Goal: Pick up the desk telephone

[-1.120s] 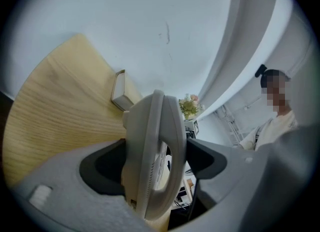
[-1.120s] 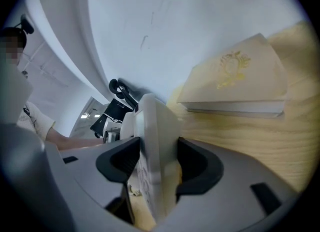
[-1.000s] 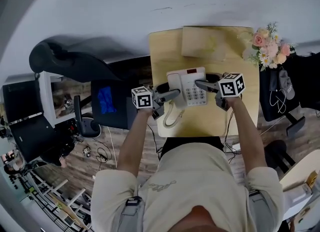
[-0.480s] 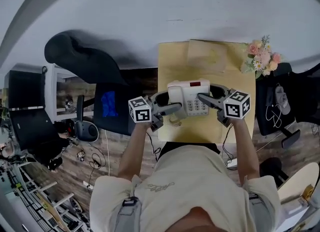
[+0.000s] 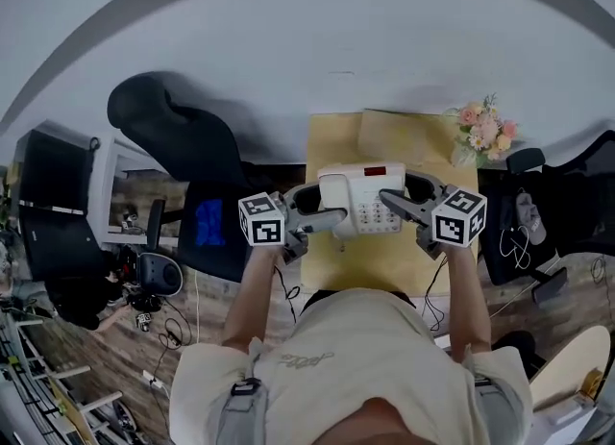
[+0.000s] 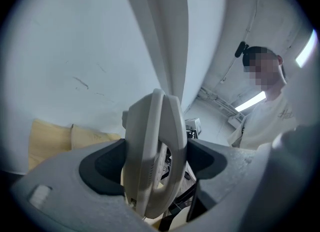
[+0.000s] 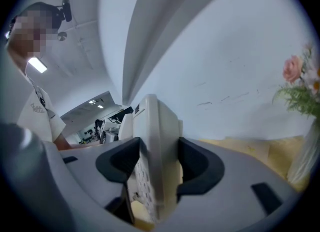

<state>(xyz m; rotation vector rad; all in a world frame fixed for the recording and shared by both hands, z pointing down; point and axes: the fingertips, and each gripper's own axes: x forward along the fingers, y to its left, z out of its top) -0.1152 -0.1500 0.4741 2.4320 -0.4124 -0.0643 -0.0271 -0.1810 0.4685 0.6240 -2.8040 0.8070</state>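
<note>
The white desk telephone (image 5: 360,198) hangs in the air above the small wooden desk (image 5: 394,251), held from both sides. My left gripper (image 5: 322,210) is shut on its handset side; in the left gripper view the handset (image 6: 152,156) is clamped edge-on between the dark pads. My right gripper (image 5: 404,201) is shut on the keypad side, and the right gripper view shows the phone body (image 7: 155,161) wedged between its pads with the keys facing left. The coiled cord is hidden under the phone.
A pink flower bouquet (image 5: 483,131) stands at the desk's far right corner, seen too in the right gripper view as flowers (image 7: 300,85). A paper sheet (image 5: 408,135) lies at the desk's back. A black office chair (image 5: 183,135) is on the left, the wall behind.
Both grippers have risen with the telephone, lifting it off the desk toward the head camera. The desk and the flowers look smaller and farther below than a second ago.
</note>
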